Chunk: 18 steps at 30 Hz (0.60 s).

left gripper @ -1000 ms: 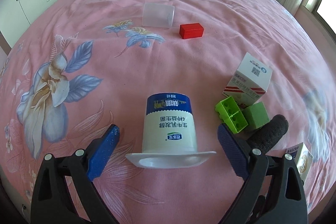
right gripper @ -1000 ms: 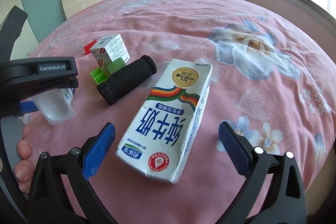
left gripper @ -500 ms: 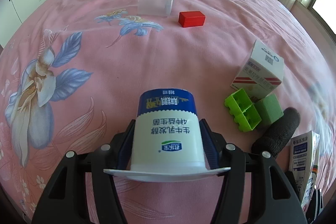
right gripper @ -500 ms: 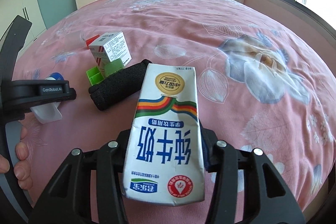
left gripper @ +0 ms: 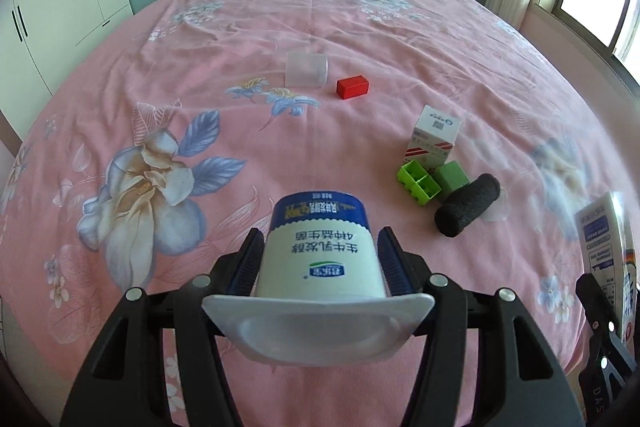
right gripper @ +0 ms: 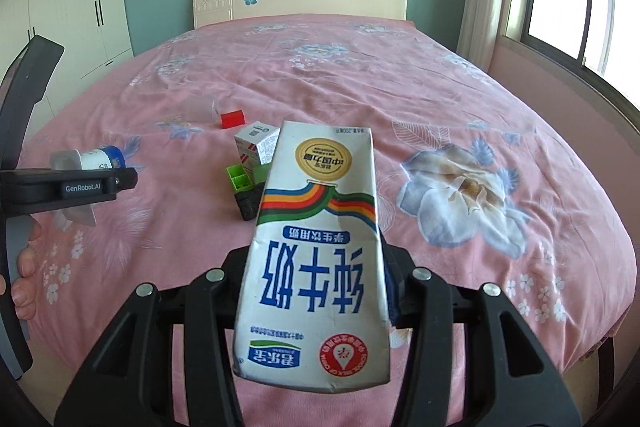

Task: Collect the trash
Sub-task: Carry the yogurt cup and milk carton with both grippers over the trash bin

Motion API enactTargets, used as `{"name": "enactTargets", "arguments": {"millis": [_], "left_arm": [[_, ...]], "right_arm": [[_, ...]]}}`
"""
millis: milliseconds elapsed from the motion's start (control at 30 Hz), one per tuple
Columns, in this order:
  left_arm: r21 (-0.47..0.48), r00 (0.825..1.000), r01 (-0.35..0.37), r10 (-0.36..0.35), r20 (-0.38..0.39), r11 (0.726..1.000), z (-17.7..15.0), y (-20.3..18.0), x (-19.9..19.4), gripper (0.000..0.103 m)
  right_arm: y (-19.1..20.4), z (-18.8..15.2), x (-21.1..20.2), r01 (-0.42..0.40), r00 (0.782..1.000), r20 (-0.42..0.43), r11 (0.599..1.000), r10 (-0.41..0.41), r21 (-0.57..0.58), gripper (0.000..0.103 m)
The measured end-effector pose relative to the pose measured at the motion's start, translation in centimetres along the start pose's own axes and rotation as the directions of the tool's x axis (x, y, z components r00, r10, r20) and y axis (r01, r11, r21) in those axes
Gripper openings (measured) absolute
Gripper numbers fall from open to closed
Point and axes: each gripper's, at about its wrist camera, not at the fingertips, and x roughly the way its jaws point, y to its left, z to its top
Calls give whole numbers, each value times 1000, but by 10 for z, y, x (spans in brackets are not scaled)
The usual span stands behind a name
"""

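While rigid pads (left gripper: 250, 261) pinch, tapered cup (left gripper: 320, 251) hangs

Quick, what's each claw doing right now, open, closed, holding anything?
Left claw: closed on the yogurt cup.
Right claw: closed on the milk carton.

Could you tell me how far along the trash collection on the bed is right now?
Nothing looks binned yet. In hand: left tool clamps the yogurt cup; right tool clamps the milk carton. Left on the bed: small box, clear cup.

Red block (left gripper: 352, 87), green blocks (left gripper: 419, 183)
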Motion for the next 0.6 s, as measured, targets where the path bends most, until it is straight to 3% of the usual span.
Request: {"name": "enactTargets", "arguments": {"millis": [333,600], "left_arm": [[100,981,10,-29,191,995,-26,7,-144,61],[154,960,33,-74,272,987,-62,11,-226,61]], "right_arm": [[15,21,-124,-49,988,140,994,62,-95,49],[26,18,-211,-64,971,217,985,98,-158,49]]}}
